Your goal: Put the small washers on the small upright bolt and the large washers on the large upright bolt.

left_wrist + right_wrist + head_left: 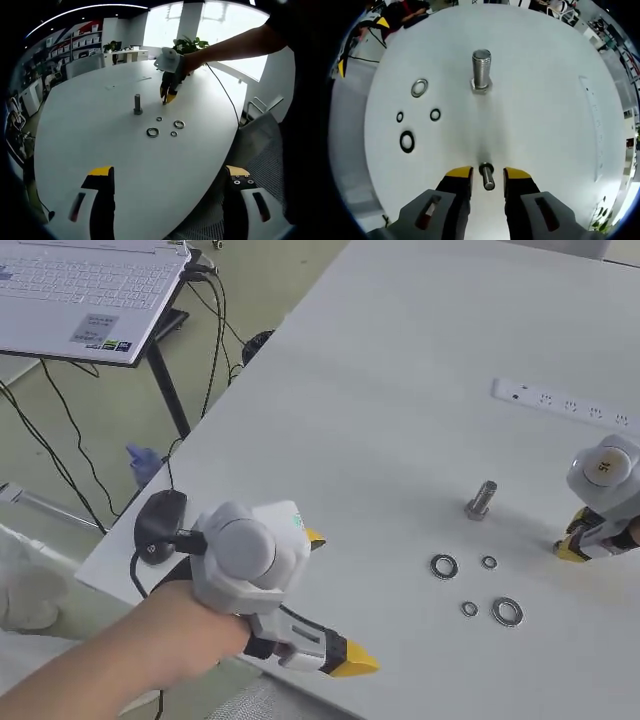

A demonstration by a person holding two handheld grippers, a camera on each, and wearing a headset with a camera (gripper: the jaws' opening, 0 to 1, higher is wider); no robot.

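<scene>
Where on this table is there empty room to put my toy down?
The white table is bare from the large bolt across to the left gripper, and between that bolt and the power strip. It is crowded around the four washers and where the right gripper flanks the small bolt.

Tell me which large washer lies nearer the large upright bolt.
The large washer at the left in the head view; the other large washer lies farther from the large bolt.

You have open table [380, 390] around the large bolt [481, 500]; 4 washers [444, 566] lie between it and your left claw [338, 600], the power strip [560, 405] beyond.
</scene>
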